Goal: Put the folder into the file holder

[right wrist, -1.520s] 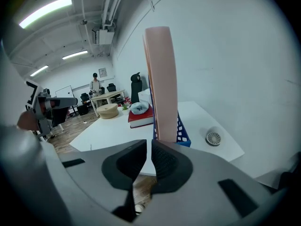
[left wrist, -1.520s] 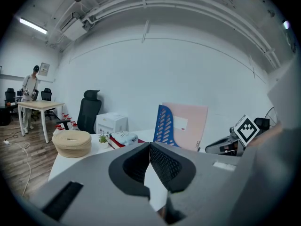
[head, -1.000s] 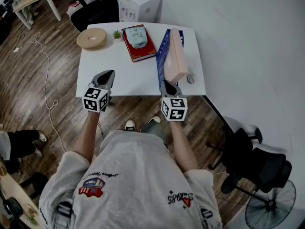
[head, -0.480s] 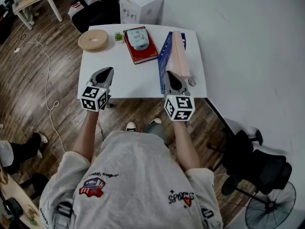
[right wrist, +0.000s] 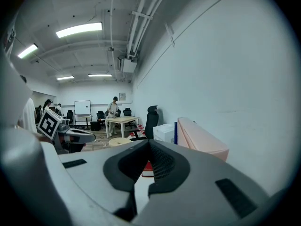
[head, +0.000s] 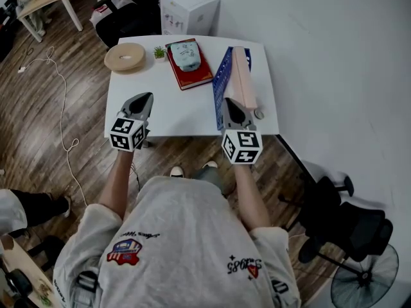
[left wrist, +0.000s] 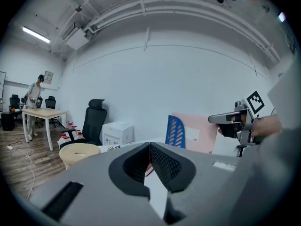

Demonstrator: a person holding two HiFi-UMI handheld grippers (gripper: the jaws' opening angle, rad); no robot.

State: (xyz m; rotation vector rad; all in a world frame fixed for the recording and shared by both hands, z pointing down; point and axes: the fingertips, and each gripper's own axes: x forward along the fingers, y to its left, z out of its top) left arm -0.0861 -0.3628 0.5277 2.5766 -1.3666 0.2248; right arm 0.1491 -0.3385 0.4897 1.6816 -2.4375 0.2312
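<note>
left gripper (head: 145, 98) clenched, empty | right gripper (head: 229, 102) clenched, empty, near folder (head: 243, 76) | risk: a bump could topple the upright folder from file holder (head: 221, 76)

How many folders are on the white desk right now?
1. A pink folder stands at the right side of the white desk, against the blue file holder; I cannot tell whether it sits inside. More could be hidden behind it.

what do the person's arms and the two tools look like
Both the left tool and right tool are grey tapered bodies with black textured pads, each carrying a white cube with black square markers. The person wears a grey short-sleeved t-shirt with printed logos.
</note>
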